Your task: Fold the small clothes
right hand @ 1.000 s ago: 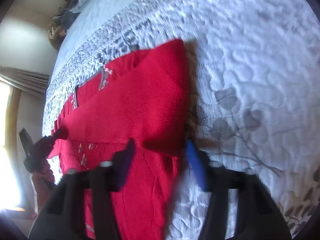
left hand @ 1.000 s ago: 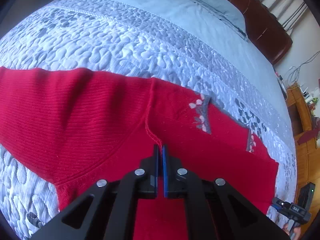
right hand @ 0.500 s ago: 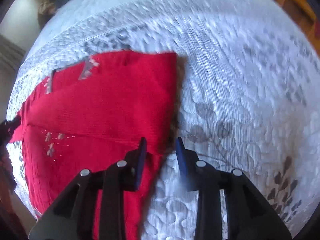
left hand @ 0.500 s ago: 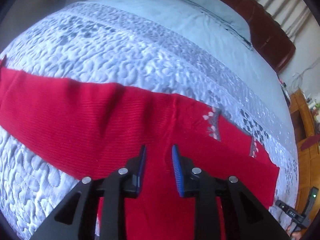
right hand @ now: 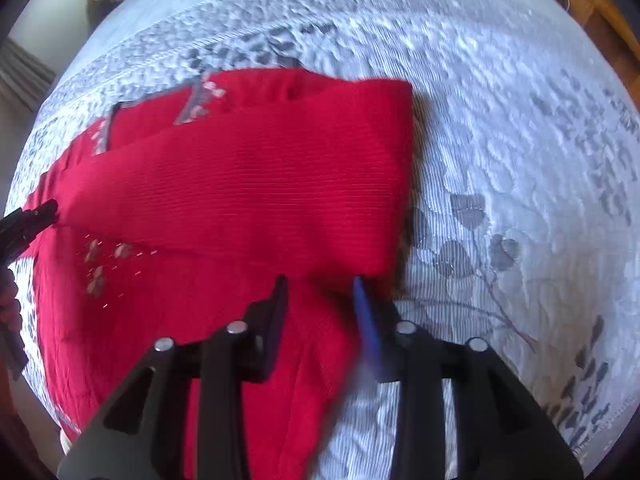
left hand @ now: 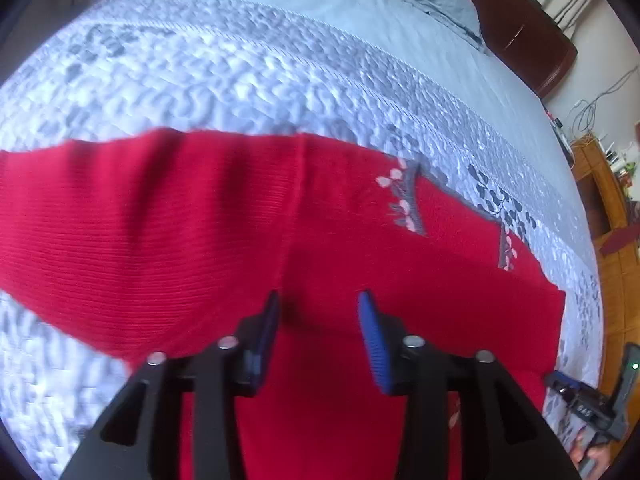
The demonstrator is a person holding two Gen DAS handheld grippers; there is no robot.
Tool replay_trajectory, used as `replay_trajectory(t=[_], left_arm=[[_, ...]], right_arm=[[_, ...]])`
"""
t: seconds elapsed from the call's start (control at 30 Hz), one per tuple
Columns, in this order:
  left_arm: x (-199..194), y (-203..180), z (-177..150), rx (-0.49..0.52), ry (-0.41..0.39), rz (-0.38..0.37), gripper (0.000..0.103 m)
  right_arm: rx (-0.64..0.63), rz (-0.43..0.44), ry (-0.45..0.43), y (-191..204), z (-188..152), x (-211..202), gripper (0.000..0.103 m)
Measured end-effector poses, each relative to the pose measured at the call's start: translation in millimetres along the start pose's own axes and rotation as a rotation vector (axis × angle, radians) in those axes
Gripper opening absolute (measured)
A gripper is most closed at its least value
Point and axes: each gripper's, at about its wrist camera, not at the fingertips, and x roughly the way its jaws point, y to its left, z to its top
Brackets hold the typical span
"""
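Red sweater (left hand: 200, 232) hem beyond frame edge

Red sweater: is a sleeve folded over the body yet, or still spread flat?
Folded. On the red sweater one sleeve lies across the body, its fold edge straight against the quilt.

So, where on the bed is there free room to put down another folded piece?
The quilt lies bare beside the red sweater, past its folded edge. Another bare band runs between the sweater and the blue sheet near the headboard. It is crowded over the sweater, where the left gripper and right gripper hover, jaws opening.
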Motion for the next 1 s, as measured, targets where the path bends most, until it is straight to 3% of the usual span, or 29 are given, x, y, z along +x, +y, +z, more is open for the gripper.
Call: replay_trajectory(t=[0.13,0.2,0.33,0.5,0.63,0.77,0.93,1.0], left_arm=[[-33,57,-1,-0.018,-0.004,0.169,0.063],[-48,92,1,-0.065,-0.013,0.245,0.064],[-83,183,9,-0.179,-0.045,0.511,0.068],[-105,275,26,-0.346,-0.064,0.678,0.068],[-96,307,41,-0.394,-0.064,0.632,0.064],[-89,315,58,-0.411,-0.103,0.532,0.034],[-86,326,67,-0.476,-0.142,0.481,0.011],[-88,328,63,-0.495,-0.159,0.459,0.009]], right_arm=[[-0.079,0.0,0.001,33,-11,-14,0.046],[-0.122,0.027,0.014,53,-15,-18,0.049],[-0.207,0.11,0.056,105,-16,-13,0.059],[-0.265,0.116,0.088,148,-20,8,0.06],[-0.271,0.107,0.118,155,-25,22,0.06],[-0.256,0.095,0.127,149,-25,26,0.061],[-0.229,0.104,0.125,137,-25,29,0.061],[-0.225,0.108,0.122,134,-26,31,0.061]])
